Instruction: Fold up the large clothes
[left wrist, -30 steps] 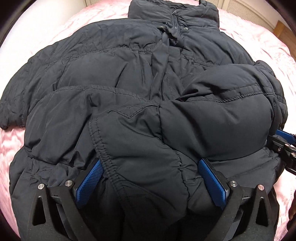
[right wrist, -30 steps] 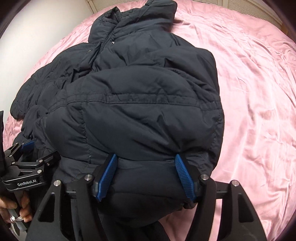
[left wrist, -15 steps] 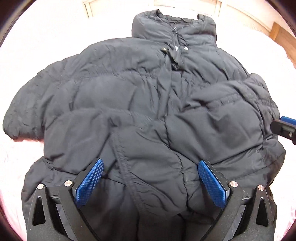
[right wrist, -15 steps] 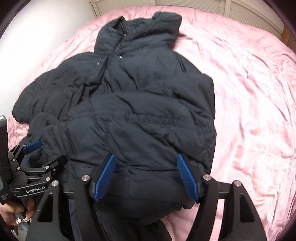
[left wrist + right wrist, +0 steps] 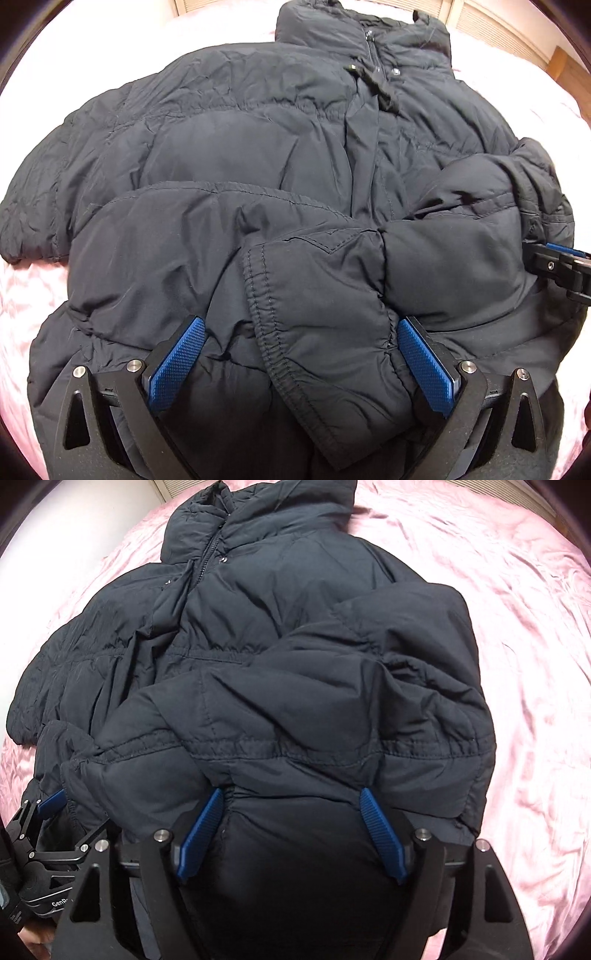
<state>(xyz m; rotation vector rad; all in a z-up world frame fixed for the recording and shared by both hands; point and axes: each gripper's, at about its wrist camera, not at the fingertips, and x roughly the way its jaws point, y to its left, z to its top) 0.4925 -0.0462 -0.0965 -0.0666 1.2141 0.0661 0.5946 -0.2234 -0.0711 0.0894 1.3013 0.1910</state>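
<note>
A black puffer jacket (image 5: 258,155) is spread front-up on a pink sheet (image 5: 535,664), its collar (image 5: 362,33) at the far end and its zip closed up to the neck; one sleeve (image 5: 332,295) is folded across the chest, its stitched cuff lying toward the near hem. The left gripper (image 5: 301,354) is seen low over the jacket with its blue pads (image 5: 177,365) set wide apart; the cuff end of the folded sleeve lies between them, bulging against the pad on the right of the picture, but no clamping is shown (the padding is thick, so light contact cannot be ruled out). The right gripper (image 5: 291,830) is likewise held over the near part of the jacket, beside the left one; its jaws have just been opening, and they stand apart with puffy dark fabric between them, not pinched. In the right wrist view the left gripper is seen at the lower left edge, with a hand (image 5: 33,939) partly visible beneath it.
</note>
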